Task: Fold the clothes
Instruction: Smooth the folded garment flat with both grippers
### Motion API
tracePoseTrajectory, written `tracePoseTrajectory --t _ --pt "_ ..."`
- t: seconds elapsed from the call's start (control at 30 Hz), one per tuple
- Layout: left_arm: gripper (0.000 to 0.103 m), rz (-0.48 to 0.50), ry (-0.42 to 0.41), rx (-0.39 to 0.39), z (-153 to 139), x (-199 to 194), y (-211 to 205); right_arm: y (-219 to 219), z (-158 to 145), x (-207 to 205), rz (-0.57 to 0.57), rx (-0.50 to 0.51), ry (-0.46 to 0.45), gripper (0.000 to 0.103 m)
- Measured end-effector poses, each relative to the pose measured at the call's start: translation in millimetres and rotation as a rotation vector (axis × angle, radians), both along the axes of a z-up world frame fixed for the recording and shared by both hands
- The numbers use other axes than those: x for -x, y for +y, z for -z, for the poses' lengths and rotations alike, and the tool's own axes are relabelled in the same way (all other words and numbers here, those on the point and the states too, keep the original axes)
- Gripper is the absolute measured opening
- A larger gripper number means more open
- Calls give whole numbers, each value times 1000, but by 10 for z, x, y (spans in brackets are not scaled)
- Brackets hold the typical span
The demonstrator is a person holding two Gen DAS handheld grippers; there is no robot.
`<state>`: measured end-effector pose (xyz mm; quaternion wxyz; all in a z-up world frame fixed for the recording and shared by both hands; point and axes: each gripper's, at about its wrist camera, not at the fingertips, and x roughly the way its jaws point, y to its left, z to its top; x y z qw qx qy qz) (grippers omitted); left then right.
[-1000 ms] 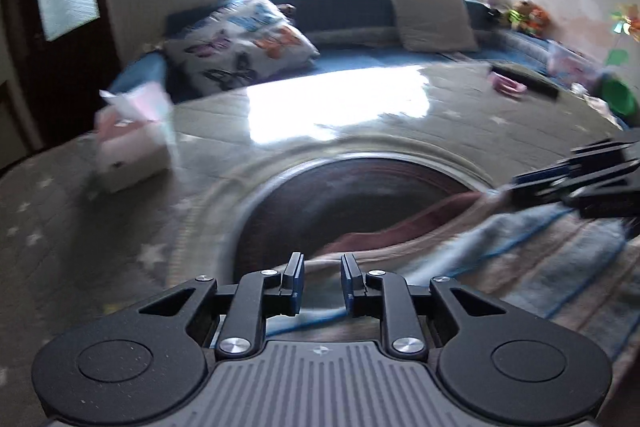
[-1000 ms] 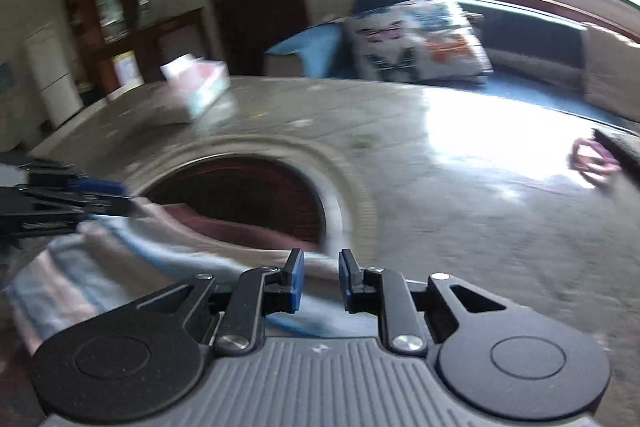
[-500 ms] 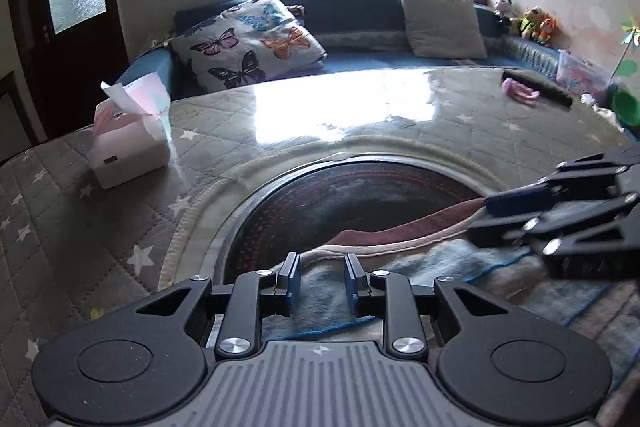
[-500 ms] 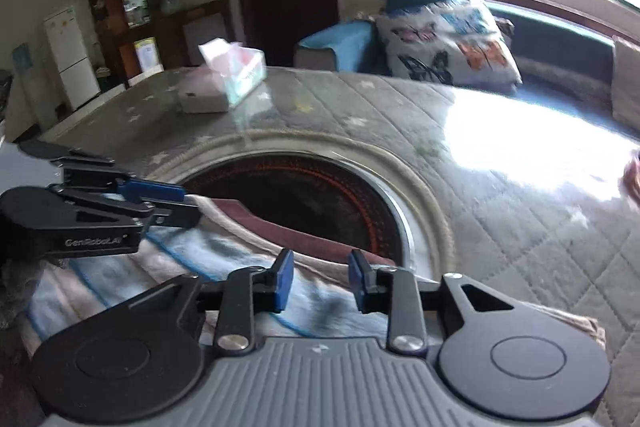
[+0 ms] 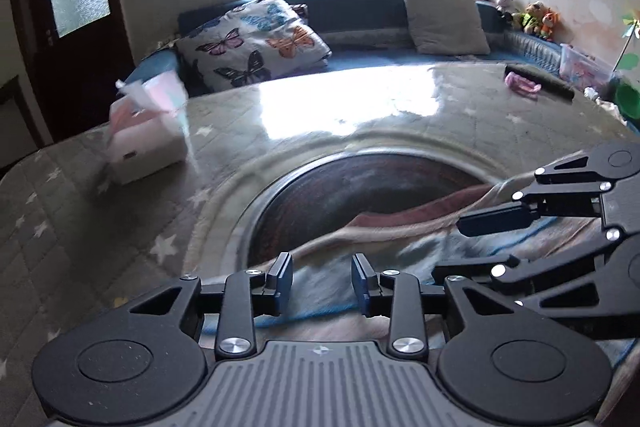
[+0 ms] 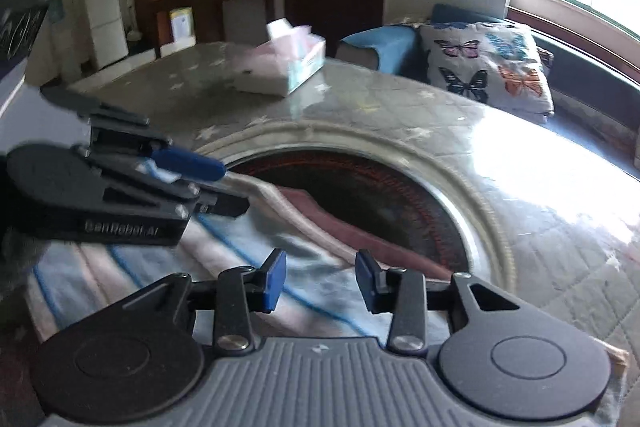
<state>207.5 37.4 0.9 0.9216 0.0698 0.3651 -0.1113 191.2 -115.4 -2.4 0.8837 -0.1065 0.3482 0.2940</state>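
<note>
Your left tool (image 5: 322, 281) hangs with its jaws apart over the striped garment (image 5: 404, 259), nothing between the pads. Your right tool (image 6: 320, 281) is likewise spread wide above the same garment (image 6: 224, 259), gripping nothing. The garment, pale with blue lines and a maroon edge, lies on the desk (image 6: 520, 187), its far edge draped over the near part of the dark round inset (image 6: 380, 187) in the quilted star-patterned cover. A tissue box (image 6: 286, 69) stands beyond the inset, well apart from the garment. Past the inset, off the desk, a butterfly-print pillow (image 5: 256, 45) rests on the blue window bench (image 5: 360, 13).
</note>
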Motion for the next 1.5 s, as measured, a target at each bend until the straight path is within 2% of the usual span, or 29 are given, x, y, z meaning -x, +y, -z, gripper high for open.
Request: tracePoseTrajectory --t 0.3,0.63,1.03,1.23,1.5 --pt "35 -36 34 6 19 -68 309 311 -4 265 -94 22 -6 38" --pt "36 12 56 -26 8 -180 438 864 -25 708 -315 -31 12 38" --pt "37 -36 34 2 -8 -126 479 1151 -36 1104 -429 -24 -5 40" --pt "39 -32 -20 13 -143 227 446 754 -179 1127 -316 -35 0 42" --pt "39 29 -56 -16 -82 814 233 -177 -114 1101 -23 1 20 42"
